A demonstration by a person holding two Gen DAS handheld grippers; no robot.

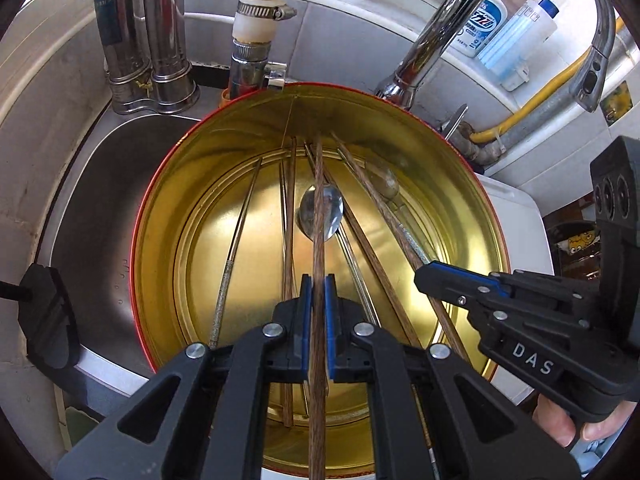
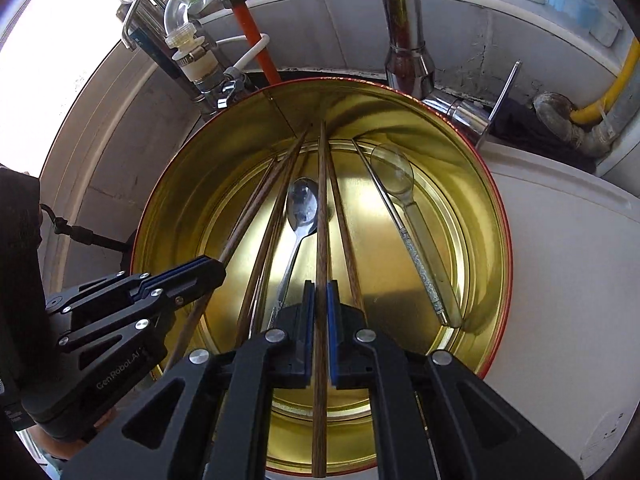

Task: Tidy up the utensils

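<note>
Kitchen sink corner here: a stainless sink at 9 o'clock in the left wrist view, a chrome faucet up at 1 o'clock, a soap bottle on the tiled ledge behind it, and a white counter at 3 o'clock in the right wrist view. Sitting dead centre is a big gold tin with a red rim, and the utensils are all down in it: wooden chopsticks, a metal spoon, a clear plastic spoon and a thin metal chopstick leaning at 9 o'clock. The left gripper is clamped tight on one wooden chopstick running toward 12 o'clock, and the right gripper is pinched on another wooden chopstick the same way. The lower ends of both chopsticks run off the frame bottom, and the metal spoon's handle disappears behind the right gripper's fingers.
</note>
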